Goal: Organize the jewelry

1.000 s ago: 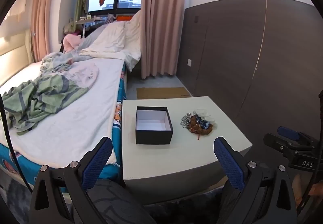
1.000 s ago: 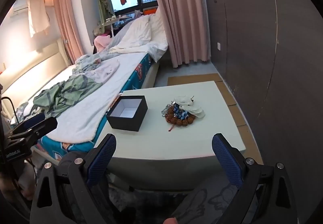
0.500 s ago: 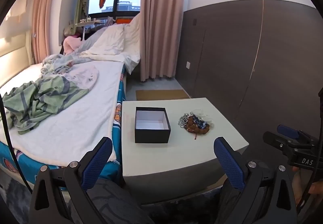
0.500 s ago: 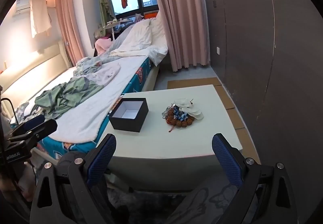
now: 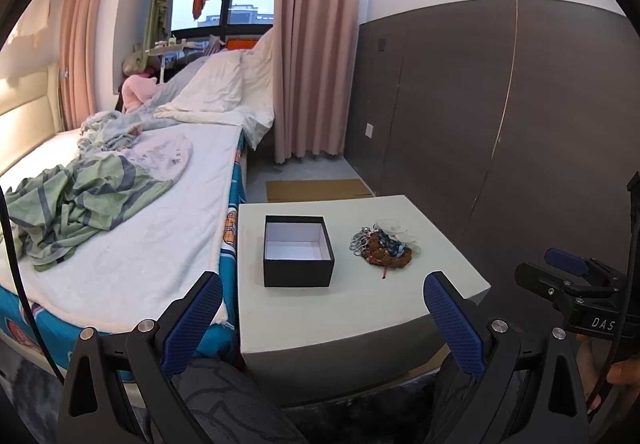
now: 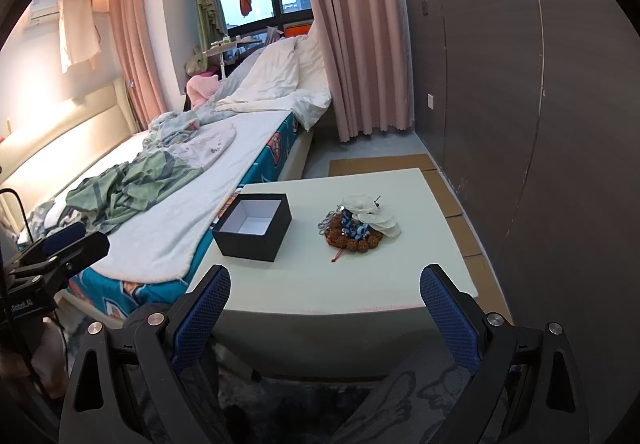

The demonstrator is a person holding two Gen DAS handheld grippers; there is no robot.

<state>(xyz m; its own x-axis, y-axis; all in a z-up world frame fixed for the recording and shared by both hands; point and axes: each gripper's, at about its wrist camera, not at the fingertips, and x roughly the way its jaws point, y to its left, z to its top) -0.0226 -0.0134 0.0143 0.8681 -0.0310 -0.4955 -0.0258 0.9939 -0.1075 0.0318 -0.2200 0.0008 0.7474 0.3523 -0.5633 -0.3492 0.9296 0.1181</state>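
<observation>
An open black box (image 5: pixel 298 251) with a white inside stands on a pale low table (image 5: pixel 352 308); it also shows in the right wrist view (image 6: pixel 253 232). To its right lies a pile of jewelry (image 5: pixel 383 248): brown bead bracelet, blue beads, silver chain, white petal-shaped pieces, also in the right wrist view (image 6: pixel 358 230). My left gripper (image 5: pixel 323 310) is open and empty, short of the table's near edge. My right gripper (image 6: pixel 325 304) is open and empty, also before the near edge. Each gripper shows in the other's view, the right one (image 5: pixel 576 284) and the left one (image 6: pixel 56 256).
A bed (image 5: pixel 132 220) with crumpled green and white bedding runs along the table's left side. A dark panelled wall (image 5: pixel 500 116) stands to the right. Cardboard (image 5: pixel 316 189) lies on the floor beyond the table. Pink curtains (image 5: pixel 312 44) hang at the back.
Both grippers have tilted and shifted slightly; the table, box and jewelry sit a little differently in each view. Nothing on the table has moved. Both grippers stay open.
</observation>
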